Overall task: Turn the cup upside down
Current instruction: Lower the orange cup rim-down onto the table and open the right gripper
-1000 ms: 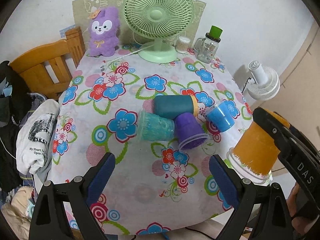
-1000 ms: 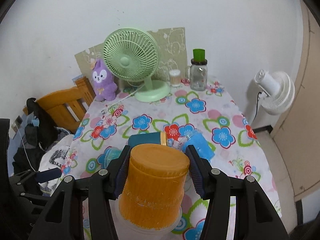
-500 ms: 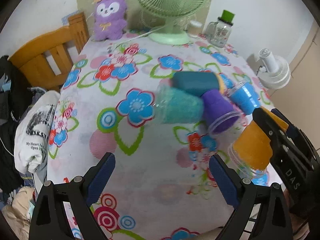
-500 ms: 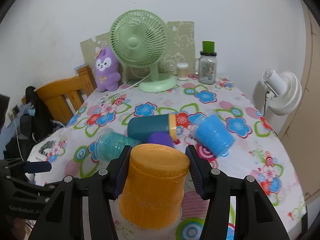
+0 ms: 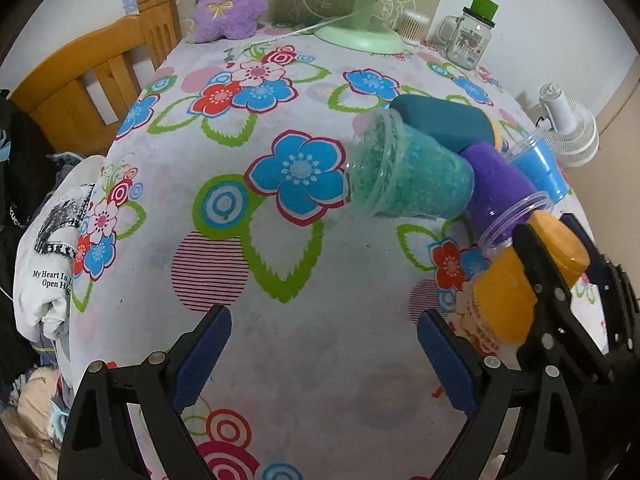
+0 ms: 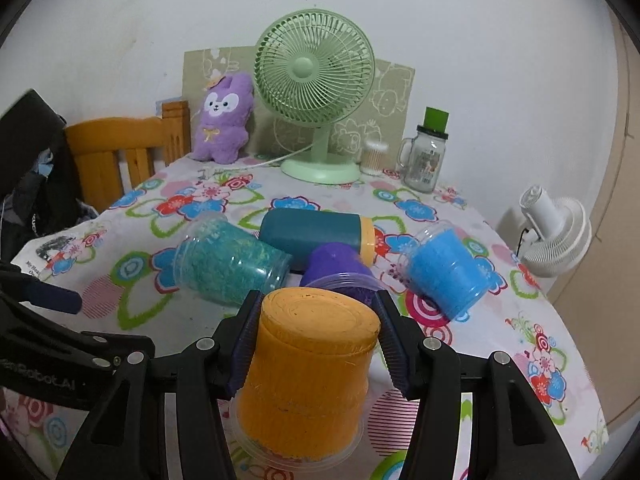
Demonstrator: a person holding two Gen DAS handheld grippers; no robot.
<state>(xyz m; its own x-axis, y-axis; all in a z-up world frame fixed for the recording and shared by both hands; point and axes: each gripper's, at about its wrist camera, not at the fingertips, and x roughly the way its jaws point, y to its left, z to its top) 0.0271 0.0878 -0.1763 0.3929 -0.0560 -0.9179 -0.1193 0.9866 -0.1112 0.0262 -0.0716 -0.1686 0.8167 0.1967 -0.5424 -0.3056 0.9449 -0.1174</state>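
Observation:
My right gripper (image 6: pixel 316 340) is shut on an orange cup (image 6: pixel 308 376) held upside down, its clear rim low at the flowered tablecloth (image 6: pixel 500 340). The cup also shows in the left wrist view (image 5: pixel 516 288), at the right edge. My left gripper (image 5: pixel 320 364) is open and empty above the front of the table. A teal-green cup (image 5: pixel 408 176), a dark teal cup (image 5: pixel 440 124), a purple cup (image 5: pixel 500 196) and a blue cup (image 5: pixel 540 168) lie on their sides in a cluster just beyond the orange cup.
A green desk fan (image 6: pixel 316 92), a purple plush toy (image 6: pixel 224 116), a glass jar with a green lid (image 6: pixel 426 156) and a small container (image 6: pixel 374 156) stand along the far edge. A wooden chair (image 5: pixel 92 80) with clothes is at left. A white floor fan (image 6: pixel 552 232) stands right.
My left gripper has moved forward and lower over the table, staying open. My right gripper has brought the upside-down orange cup lower and closer to the cluster of cups.

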